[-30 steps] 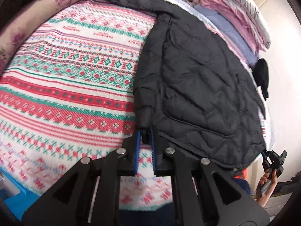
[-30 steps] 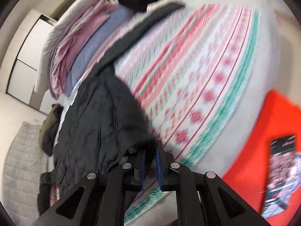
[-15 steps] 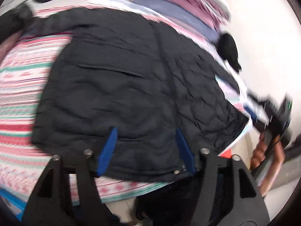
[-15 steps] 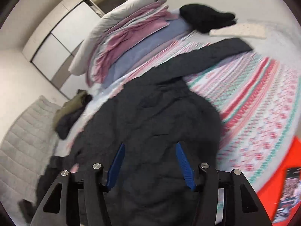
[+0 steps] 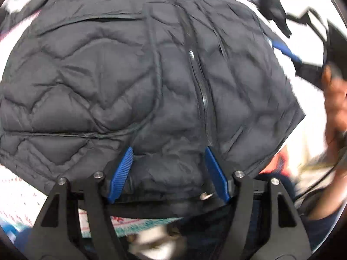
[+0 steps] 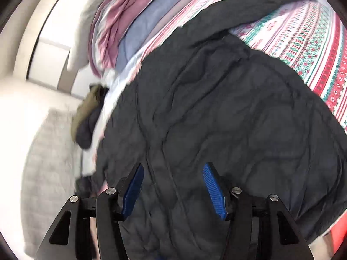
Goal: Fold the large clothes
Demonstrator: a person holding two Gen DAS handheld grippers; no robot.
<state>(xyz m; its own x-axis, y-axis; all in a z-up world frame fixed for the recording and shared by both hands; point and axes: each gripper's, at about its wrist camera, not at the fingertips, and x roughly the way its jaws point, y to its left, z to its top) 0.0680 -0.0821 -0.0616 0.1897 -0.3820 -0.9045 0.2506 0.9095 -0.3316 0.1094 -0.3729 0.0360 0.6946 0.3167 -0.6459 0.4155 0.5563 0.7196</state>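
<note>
The bed (image 6: 314,49) carries it all, and its cover is knitted-looking, with red, green and white stripes and tiny patterns. The big black coat (image 5: 134,82) lies spread on that cover, front up, and fills most of both views. Its bottom hem sits along the bed's near edge, close to you, and one sleeve (image 6: 256,6) stretches away toward the bed's far end. The coat is puffy and soft, with wavy stitched lines, a zip (image 5: 202,99) running up its middle and a slit pocket on one side.

Your left gripper (image 5: 168,172) hangs over the hem with its blue pads spread wide and nothing between them. Your right gripper (image 6: 172,186) hangs over the coat's other side, spread wide too, and holds nothing.

It looks like you are about to pick your next hold. Choose a firm edge or seam, not the puffy middle, because the smooth cloth may slip. Take both sides evenly so the fold comes out straight. Bring the long sleeve in first, or it may poke out later.

A pile (image 6: 130,21) of pink, blue and white bedding leans along the bed's far side, soft and floppy. A small olive and dark heap (image 6: 89,117) lies beside it.
</note>
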